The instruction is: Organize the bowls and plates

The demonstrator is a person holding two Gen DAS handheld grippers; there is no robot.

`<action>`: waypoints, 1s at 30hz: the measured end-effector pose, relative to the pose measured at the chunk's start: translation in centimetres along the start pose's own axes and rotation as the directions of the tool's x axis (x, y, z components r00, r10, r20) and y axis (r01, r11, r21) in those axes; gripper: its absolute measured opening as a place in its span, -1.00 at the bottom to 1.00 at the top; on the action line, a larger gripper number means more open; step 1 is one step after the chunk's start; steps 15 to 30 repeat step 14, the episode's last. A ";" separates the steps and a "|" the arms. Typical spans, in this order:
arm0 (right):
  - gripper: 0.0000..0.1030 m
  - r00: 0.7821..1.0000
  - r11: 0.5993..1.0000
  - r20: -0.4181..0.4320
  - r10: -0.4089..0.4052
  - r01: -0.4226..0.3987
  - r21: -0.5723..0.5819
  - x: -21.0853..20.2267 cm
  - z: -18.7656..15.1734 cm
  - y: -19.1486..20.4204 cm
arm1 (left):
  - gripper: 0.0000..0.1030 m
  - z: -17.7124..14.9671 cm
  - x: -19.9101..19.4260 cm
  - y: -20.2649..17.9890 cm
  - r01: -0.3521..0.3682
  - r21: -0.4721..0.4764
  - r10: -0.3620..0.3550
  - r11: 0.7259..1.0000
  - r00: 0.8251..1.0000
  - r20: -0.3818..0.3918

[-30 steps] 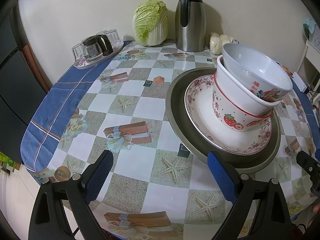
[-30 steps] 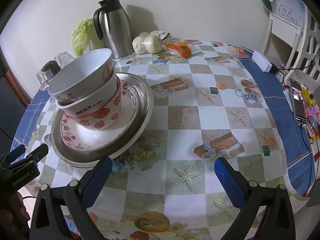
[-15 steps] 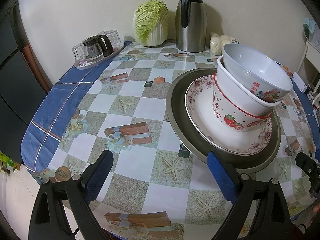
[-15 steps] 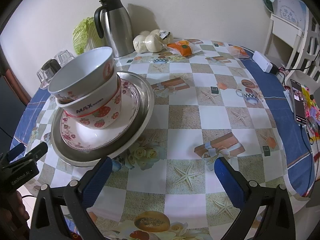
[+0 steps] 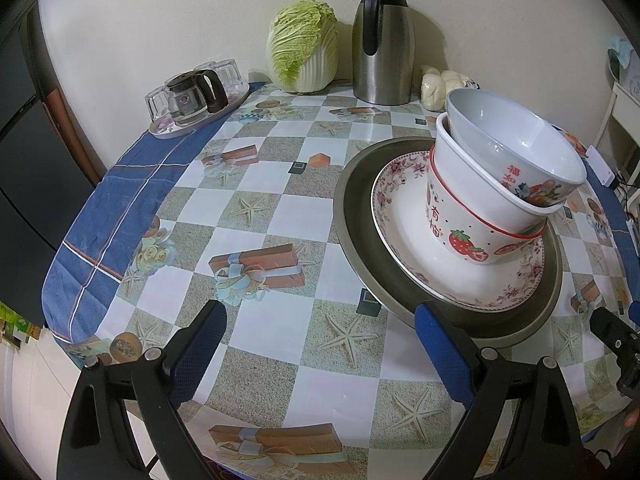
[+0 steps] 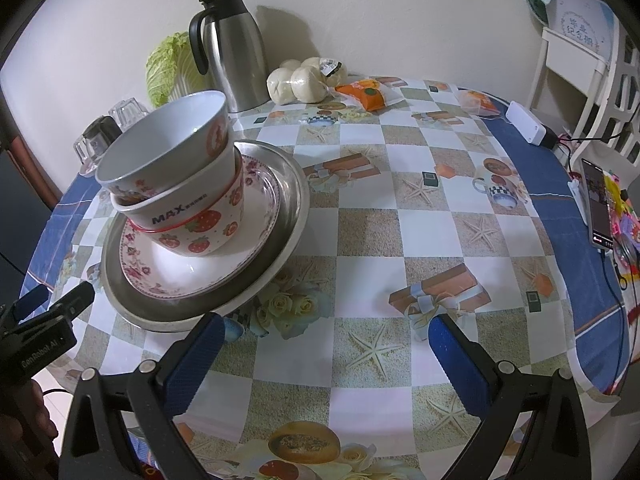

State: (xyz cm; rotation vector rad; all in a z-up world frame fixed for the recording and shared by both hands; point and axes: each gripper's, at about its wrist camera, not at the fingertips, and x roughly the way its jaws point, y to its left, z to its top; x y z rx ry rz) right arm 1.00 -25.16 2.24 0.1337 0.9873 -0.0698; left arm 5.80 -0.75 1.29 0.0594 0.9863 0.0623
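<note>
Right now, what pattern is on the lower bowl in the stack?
Red strawberries on white, with a red band on the lower bowl; clearest in the left wrist view.

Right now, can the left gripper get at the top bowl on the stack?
Probably yes: the left gripper is open and empty, and the top bowl sits tilted and uncovered in the strawberry bowl, with nothing between.

Grey bowl (image 5: 516, 152) nested tilted in strawberry-patterned bowl (image 5: 472, 216), both on floral plate (image 5: 404, 236) inside round metal tray (image 5: 352, 208), near table edge.
</note>
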 end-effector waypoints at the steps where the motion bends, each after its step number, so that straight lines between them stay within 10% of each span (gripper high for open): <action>1: 1.00 1.000 1.000 -0.001 0.000 0.000 -0.001 0.0 0.0 0.0 | 0.85 0.0 0.0 0.0 -0.001 0.000 0.001 1.000 1.000 0.000; 30: 1.00 1.000 1.000 -0.003 0.000 0.000 -0.002 0.0 -0.1 0.0 | 0.85 0.0 -0.6 -0.1 0.008 -0.006 -0.008 1.000 1.000 0.026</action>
